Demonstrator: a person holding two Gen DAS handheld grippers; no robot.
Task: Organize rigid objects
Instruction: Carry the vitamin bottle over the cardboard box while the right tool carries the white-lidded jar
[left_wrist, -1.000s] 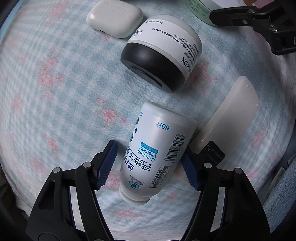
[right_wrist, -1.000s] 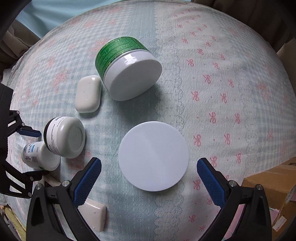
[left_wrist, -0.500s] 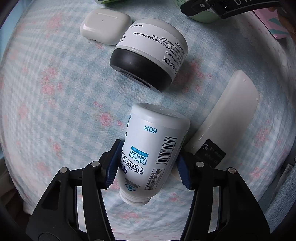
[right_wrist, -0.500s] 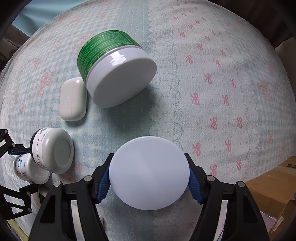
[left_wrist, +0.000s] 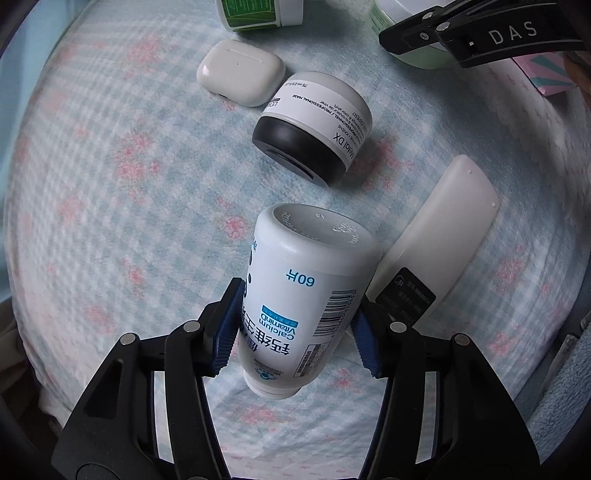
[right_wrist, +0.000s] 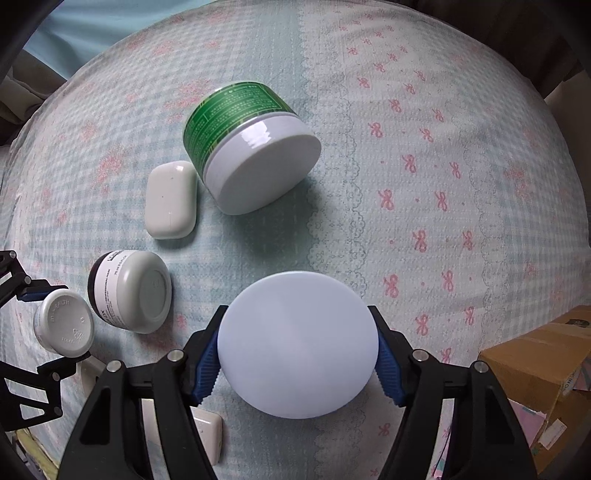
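My left gripper (left_wrist: 295, 332) is shut on a white calcium vitamin bottle (left_wrist: 306, 299) and holds it above the bedspread, its base pointing away from me. The bottle also shows in the right wrist view (right_wrist: 64, 328). My right gripper (right_wrist: 297, 363) is shut on a round white-lidded jar (right_wrist: 297, 349), its lid facing me. A black-and-white mask jar (left_wrist: 314, 125) lies on its side ahead of the bottle. A white earbud case (left_wrist: 240, 75) and a green-labelled jar (right_wrist: 247, 147) lie further off.
A white remote (left_wrist: 439, 251) lies right of the bottle on the checked bedspread (left_wrist: 110, 184). A cardboard box (right_wrist: 539, 362) sits beyond the bed's right edge. A small white block (right_wrist: 208, 435) lies under my right gripper's left finger.
Both grippers closed: the left on the vitamin bottle and lifted it off the bedspread, the right on the round white-lidded jar.
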